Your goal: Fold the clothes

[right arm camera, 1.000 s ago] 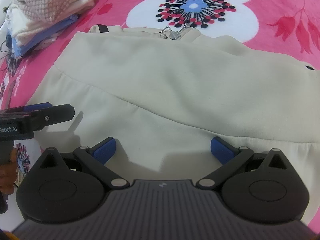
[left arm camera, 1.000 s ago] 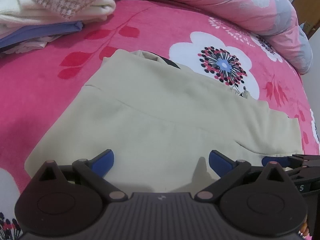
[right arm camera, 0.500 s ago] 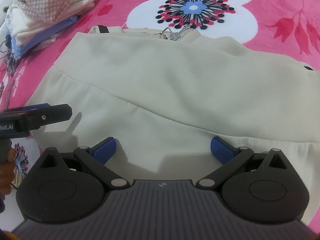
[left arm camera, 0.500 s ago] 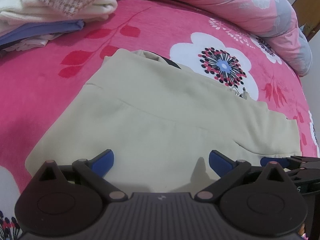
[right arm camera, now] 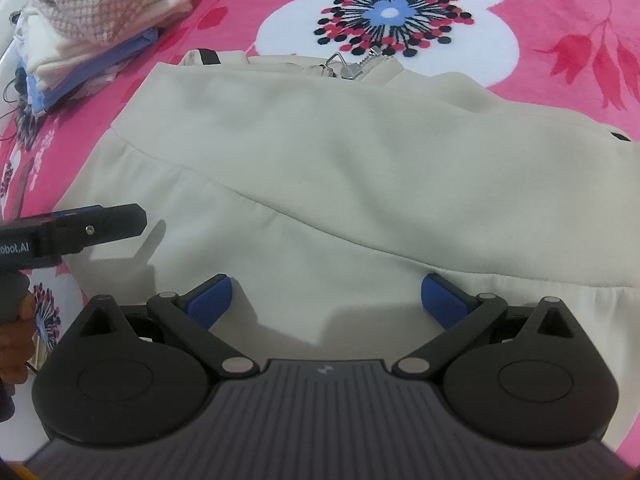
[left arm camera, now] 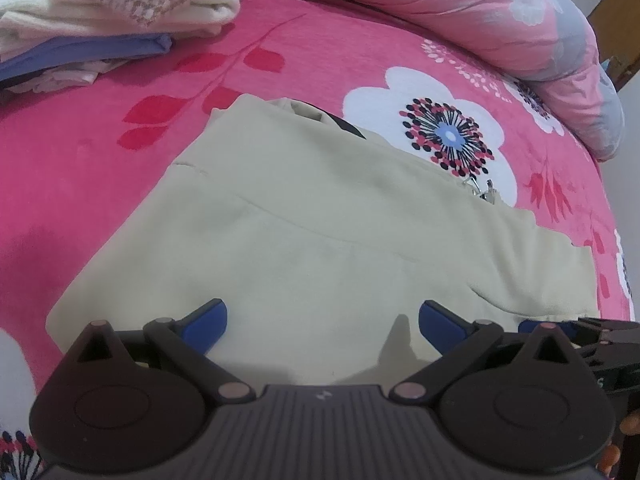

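A cream garment (left arm camera: 320,232) (right arm camera: 360,168) lies folded flat on the pink flowered bedspread, with a metal zipper pull (right arm camera: 352,65) at its far edge. My left gripper (left arm camera: 322,322) hovers open over the garment's near edge, nothing between its blue pads. My right gripper (right arm camera: 326,298) is also open above the near part of the fabric. The left gripper's finger (right arm camera: 100,224) shows at the left of the right wrist view, over the garment's left edge. The right gripper's tip (left arm camera: 592,330) shows at the right edge of the left wrist view.
A stack of folded clothes (left arm camera: 92,20) (right arm camera: 80,28) sits at the far left of the bed. A pink and grey quilt (left arm camera: 480,12) is bunched along the far side. A hand (right arm camera: 16,344) holds the left gripper's handle.
The garment lies as before. Both grippers stay open and have shifted only slightly, with the left gripper's finger now a little lower in the right wrist view.
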The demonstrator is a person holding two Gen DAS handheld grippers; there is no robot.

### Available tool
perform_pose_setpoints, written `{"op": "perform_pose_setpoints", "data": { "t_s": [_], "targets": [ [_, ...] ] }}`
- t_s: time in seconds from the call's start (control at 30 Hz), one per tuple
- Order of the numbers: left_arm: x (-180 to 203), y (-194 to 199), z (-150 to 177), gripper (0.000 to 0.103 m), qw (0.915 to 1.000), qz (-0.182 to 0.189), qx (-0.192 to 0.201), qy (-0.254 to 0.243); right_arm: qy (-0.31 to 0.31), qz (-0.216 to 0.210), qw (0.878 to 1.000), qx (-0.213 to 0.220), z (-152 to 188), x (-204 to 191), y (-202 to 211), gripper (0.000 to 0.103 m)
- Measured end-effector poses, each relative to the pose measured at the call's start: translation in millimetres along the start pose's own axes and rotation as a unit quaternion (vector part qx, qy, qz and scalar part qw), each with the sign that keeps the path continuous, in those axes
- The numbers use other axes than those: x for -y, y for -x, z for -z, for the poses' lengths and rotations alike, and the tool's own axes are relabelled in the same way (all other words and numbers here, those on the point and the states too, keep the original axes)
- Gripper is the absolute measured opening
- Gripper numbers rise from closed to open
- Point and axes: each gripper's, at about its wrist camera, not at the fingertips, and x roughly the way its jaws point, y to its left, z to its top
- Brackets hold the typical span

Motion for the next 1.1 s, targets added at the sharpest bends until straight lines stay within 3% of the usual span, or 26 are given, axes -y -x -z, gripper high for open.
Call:
{"op": "perform_pose_setpoints", "data": {
  "t_s": [1.1],
  "targets": [
    [-4.5,3.9,-2.2,0.102,0.9998,0.010,0.009,0.012,-0.002,0.025,1.000,0.004,2.3,-6.1,-3.0,0.102]
  ]
}}
